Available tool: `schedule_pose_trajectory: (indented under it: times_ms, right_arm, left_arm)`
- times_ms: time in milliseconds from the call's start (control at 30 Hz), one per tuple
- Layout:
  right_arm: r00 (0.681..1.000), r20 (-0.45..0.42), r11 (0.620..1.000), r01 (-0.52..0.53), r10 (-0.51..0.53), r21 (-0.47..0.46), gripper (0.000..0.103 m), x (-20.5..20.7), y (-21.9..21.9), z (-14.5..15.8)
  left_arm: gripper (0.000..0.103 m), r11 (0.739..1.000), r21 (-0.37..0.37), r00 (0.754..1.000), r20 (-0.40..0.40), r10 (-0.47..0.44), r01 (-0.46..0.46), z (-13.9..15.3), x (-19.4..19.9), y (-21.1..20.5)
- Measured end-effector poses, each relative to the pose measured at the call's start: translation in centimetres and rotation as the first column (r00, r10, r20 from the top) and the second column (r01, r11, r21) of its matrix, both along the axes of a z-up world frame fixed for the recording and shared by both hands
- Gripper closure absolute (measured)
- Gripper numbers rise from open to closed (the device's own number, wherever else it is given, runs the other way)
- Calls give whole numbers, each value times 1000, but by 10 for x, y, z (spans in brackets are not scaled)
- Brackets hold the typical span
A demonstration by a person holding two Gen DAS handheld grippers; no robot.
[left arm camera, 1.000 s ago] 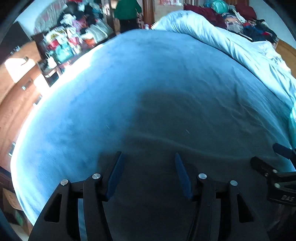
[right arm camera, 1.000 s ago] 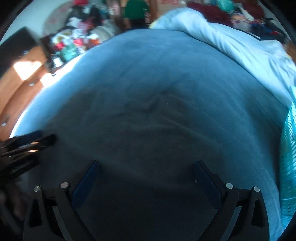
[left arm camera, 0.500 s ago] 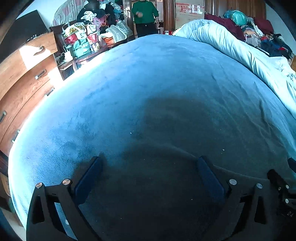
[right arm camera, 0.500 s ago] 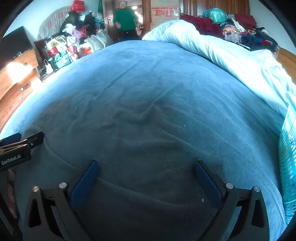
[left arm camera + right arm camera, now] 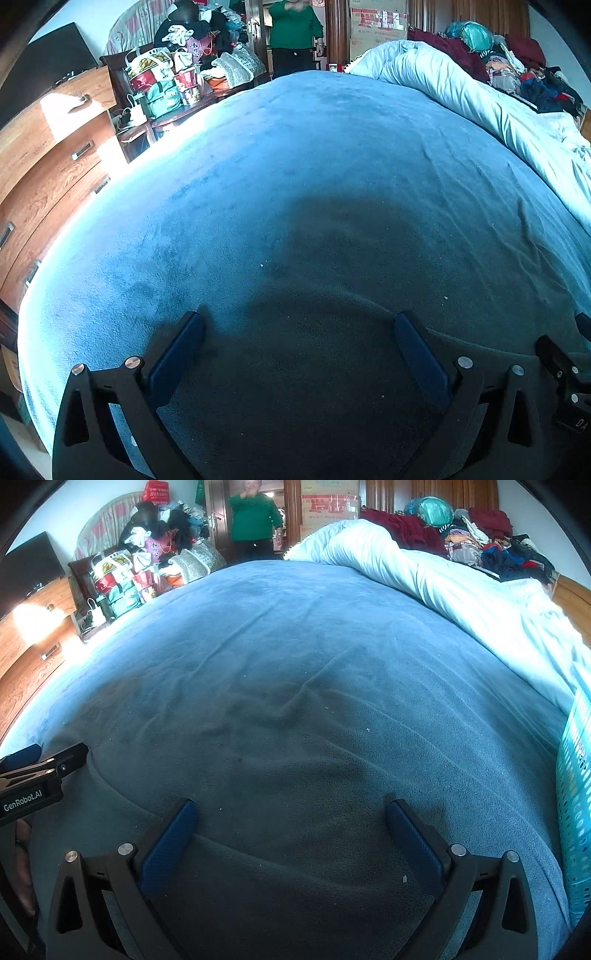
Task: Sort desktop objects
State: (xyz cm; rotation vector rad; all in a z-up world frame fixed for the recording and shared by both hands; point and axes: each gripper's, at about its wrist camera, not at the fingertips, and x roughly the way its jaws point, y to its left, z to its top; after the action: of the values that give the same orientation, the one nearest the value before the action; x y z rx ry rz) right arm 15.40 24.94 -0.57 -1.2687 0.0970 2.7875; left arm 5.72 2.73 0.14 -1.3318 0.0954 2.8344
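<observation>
A: Left claw (image 5: 297, 338)?
B: Spread wide, just finished opening, nothing between the pads (image 5: 177, 347). Aimed steeply down at the blanket (image 5: 332, 184).
A: Right claw (image 5: 290, 825)?
B: Same: wide apart, empty, tilted down beside the left, over bare blanket.
A: Things to sort?
B: None on the blanket in either view. Only a teal basket (image 5: 576, 794) at the right edge, just beside the right claw; contents hidden.
A: Step?
B: Probably between items, or before the first. Hard to judge how far along.
A: Next?
B: Likely a turn toward wherever the items lie, out of frame; then a reach with the claw wide.
A: Beyond?
B: Rolled duvet (image 5: 424, 579), drawers (image 5: 48, 158), cluttered table (image 5: 173, 88), a person in green (image 5: 255, 515) by the door.
</observation>
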Motion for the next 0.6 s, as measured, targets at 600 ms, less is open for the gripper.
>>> schedule_pose_trajectory:
  times_ms: [600]
  right_arm:
    - [1000,0,1000,1,-1,1,0,0,-1,0]
  left_arm:
    - [2,1000,15,1000,1,-3,3,-1,0,-3]
